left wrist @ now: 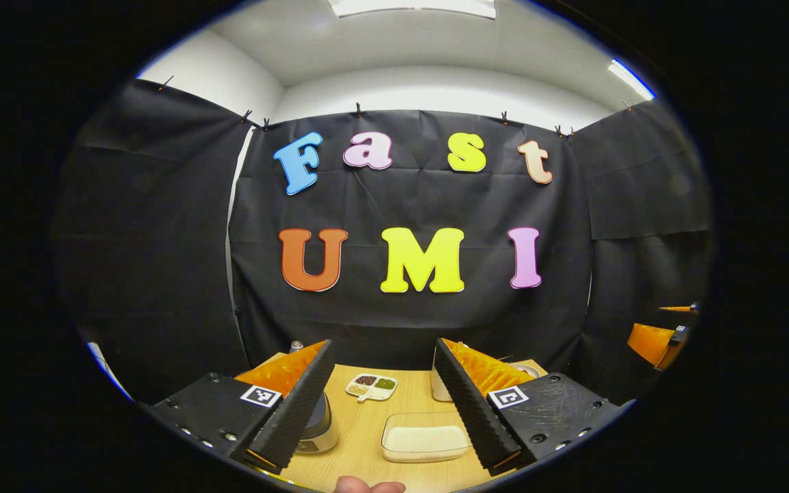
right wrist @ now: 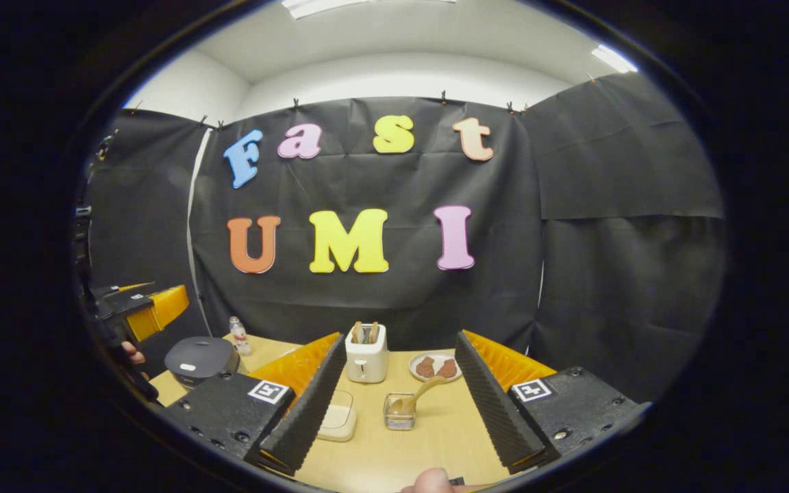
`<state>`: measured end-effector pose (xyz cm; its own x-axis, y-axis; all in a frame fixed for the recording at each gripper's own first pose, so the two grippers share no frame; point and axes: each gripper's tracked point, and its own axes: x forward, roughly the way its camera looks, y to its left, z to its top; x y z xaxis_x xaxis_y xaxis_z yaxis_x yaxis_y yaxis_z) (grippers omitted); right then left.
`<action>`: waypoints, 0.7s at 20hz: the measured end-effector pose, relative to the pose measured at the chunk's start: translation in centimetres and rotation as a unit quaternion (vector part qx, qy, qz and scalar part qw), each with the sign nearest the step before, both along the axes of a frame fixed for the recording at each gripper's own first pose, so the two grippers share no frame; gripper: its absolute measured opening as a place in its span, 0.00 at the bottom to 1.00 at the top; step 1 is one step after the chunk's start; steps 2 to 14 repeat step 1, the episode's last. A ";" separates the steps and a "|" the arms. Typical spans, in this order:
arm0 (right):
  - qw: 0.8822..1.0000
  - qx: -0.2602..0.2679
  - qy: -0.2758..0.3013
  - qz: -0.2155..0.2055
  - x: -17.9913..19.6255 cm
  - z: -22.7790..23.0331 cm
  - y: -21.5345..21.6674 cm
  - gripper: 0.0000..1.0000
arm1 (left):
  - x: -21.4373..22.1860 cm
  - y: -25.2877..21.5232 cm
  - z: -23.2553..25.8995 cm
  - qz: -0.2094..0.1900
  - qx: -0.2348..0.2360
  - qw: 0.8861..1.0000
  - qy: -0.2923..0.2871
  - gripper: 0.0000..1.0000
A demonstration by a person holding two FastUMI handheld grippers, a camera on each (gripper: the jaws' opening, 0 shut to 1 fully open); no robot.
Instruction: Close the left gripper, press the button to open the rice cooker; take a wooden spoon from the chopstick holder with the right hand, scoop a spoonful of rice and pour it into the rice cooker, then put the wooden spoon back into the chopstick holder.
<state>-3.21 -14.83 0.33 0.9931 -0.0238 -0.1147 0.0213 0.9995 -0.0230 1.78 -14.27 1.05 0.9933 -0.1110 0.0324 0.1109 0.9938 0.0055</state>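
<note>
My left claw (left wrist: 384, 400) stands wide open with nothing in it, and so does my right claw (right wrist: 398, 394), both above the worktop (right wrist: 435, 438). The rice cooker (right wrist: 201, 359), lid down, sits lower left in the right gripper view; the wooden spoon (right wrist: 420, 395) leans in its holder (right wrist: 399, 412) at centre bottom. I judge nothing begun: next I must pinch the left claw closed and press the cooker's button.

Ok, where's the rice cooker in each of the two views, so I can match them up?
Left gripper view: the rice cooker sits low, left of centre, mostly hidden behind a black ribbed finger.
Right gripper view: it sits at the far left, closed, top in plain sight.
Shared landmark: the clear box of rice, to the right of the cooker in both views.
</note>
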 end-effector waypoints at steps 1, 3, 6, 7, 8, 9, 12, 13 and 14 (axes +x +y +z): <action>1.000 -0.001 0.001 -0.002 -0.2 -0.1 -0.1 0.97 | -0.2 0.0 0.0 -0.001 0.000 1.000 0.000 0.95; 1.000 -0.001 0.001 -0.002 -0.2 -0.1 -0.1 0.97 | -0.2 0.0 0.0 -0.001 0.000 1.000 0.000 0.95; 1.000 -0.001 0.001 -0.002 -0.2 -0.1 -0.1 0.97 | -0.2 0.0 0.0 -0.001 0.000 1.000 0.000 0.95; 1.000 -0.001 0.001 -0.002 -0.2 -0.1 -0.1 0.97 | -0.2 0.0 0.0 -0.001 0.000 1.000 0.000 0.95; 1.000 -0.001 0.001 -0.002 -0.2 -0.1 -0.1 0.97 | -0.2 0.0 0.0 -0.001 0.000 1.000 0.000 0.95; 1.000 -0.001 0.001 -0.002 -0.2 -0.1 -0.1 0.97 | -0.2 0.0 0.0 -0.001 0.000 1.000 0.000 0.95; 1.000 -0.001 0.001 -0.002 -0.2 -0.1 -0.1 0.97 | -0.2 0.0 0.0 -0.001 0.000 1.000 0.000 0.95; 1.000 -0.001 0.001 -0.002 -0.2 -0.1 -0.1 0.97 | -0.2 0.0 0.0 -0.001 0.000 1.000 0.000 0.95; 1.000 -0.001 0.001 -0.002 -0.2 -0.1 -0.1 0.97 | -0.2 0.0 0.0 -0.001 0.000 1.000 0.000 0.95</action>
